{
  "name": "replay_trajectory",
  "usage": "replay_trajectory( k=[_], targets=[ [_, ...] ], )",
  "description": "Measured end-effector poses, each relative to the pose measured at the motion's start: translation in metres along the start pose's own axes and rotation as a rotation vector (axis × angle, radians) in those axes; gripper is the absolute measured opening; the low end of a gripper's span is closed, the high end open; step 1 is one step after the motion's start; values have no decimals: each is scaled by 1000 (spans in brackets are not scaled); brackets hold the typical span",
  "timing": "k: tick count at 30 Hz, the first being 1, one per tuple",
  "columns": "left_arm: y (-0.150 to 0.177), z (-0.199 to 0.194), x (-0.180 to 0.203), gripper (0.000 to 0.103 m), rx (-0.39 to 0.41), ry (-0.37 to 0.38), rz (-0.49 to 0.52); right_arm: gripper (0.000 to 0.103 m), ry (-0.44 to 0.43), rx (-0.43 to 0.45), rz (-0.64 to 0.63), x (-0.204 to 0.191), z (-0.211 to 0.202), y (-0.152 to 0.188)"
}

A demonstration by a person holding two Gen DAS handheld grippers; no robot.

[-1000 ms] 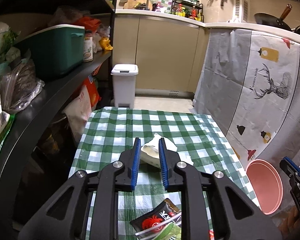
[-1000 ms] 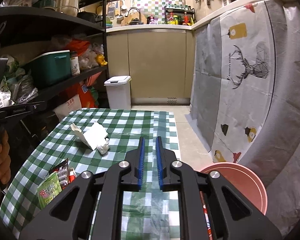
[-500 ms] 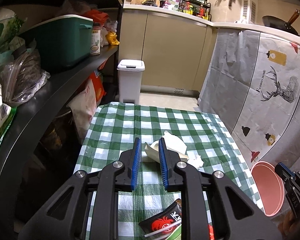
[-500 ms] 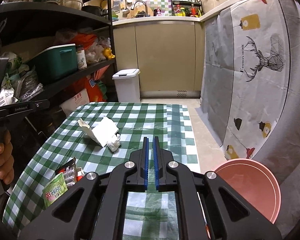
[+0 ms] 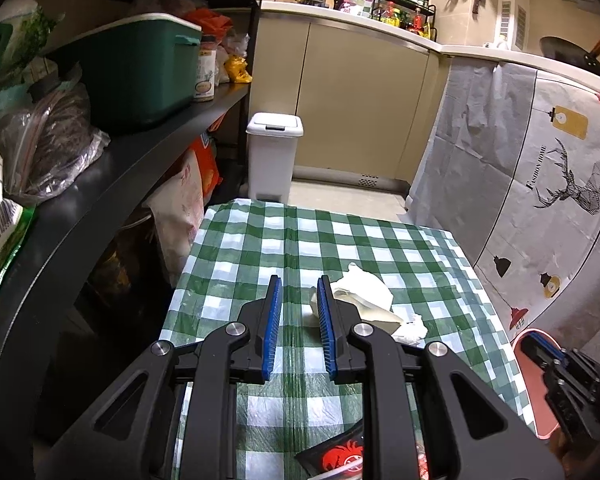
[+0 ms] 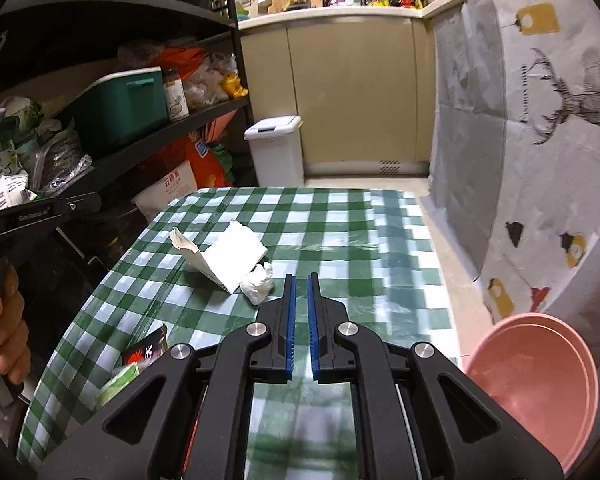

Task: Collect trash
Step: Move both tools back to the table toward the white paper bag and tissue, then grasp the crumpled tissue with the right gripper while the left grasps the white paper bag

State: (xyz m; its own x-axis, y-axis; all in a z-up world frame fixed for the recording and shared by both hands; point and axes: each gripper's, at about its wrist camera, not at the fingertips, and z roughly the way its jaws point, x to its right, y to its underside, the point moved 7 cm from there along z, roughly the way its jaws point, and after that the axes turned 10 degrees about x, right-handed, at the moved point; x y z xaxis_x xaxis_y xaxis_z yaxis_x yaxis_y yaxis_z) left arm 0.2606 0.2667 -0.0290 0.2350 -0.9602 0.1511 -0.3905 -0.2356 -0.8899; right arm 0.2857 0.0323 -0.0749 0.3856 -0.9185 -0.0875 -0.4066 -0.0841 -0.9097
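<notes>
Left tongs (image 5: 299, 300): blue pads apart by a modest gap, nothing clamped, same gap as a second ago. Right tongs (image 6: 301, 304): pads all but together, empty; they narrowed slightly and have held so.

Trash: torn white carton (image 6: 229, 256) lies on its side mid-table, open flap toward the shelf side. Crumpled tissue (image 6: 257, 283) touches its near corner. Nearer the person, at the table's near edge, a dark snack wrapper (image 6: 147, 351) with red print and a green packet (image 6: 118, 381) just beside it.

Change over the last second: both hands have come forward and down over the green-checked table (image 5: 364, 240). In the left view the carton (image 5: 362, 292) now sits just past the right-hand pad, no longer centred in the gap, so the left tongs are off line to its left. In the right view the carton and tissue loom larger and closer, just left of the tips.

Judgement: approach phase; nothing collected yet. The right tongs would need to open before taking the tissue or carton, and the left need to shift right.

Surroundings: pink basin (image 6: 534, 384) on the floor off the table's right edge, the likely drop point; white pedal bin (image 5: 274, 156) beyond the far end; black shelving (image 5: 100, 184) with a green storage box (image 5: 140, 76) alongside.
</notes>
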Motion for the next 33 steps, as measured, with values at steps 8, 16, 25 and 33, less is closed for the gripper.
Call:
replay_trajectory(
  k=[8, 16, 25, 33],
  targets=[
    [3, 9, 5, 18, 4, -12, 1, 8, -23, -20, 37, -8, 44, -2],
    [7, 28, 17, 19, -23, -1, -22, 37, -82, -91, 38, -26, 85, 9],
    [20, 57, 27, 66, -97, 29, -125, 38, -138, -214, 34, -38, 109, 34],
    [36, 87, 23, 67, -204, 35, -290, 33, -135, -220, 25, -39, 115, 40]
  ],
)
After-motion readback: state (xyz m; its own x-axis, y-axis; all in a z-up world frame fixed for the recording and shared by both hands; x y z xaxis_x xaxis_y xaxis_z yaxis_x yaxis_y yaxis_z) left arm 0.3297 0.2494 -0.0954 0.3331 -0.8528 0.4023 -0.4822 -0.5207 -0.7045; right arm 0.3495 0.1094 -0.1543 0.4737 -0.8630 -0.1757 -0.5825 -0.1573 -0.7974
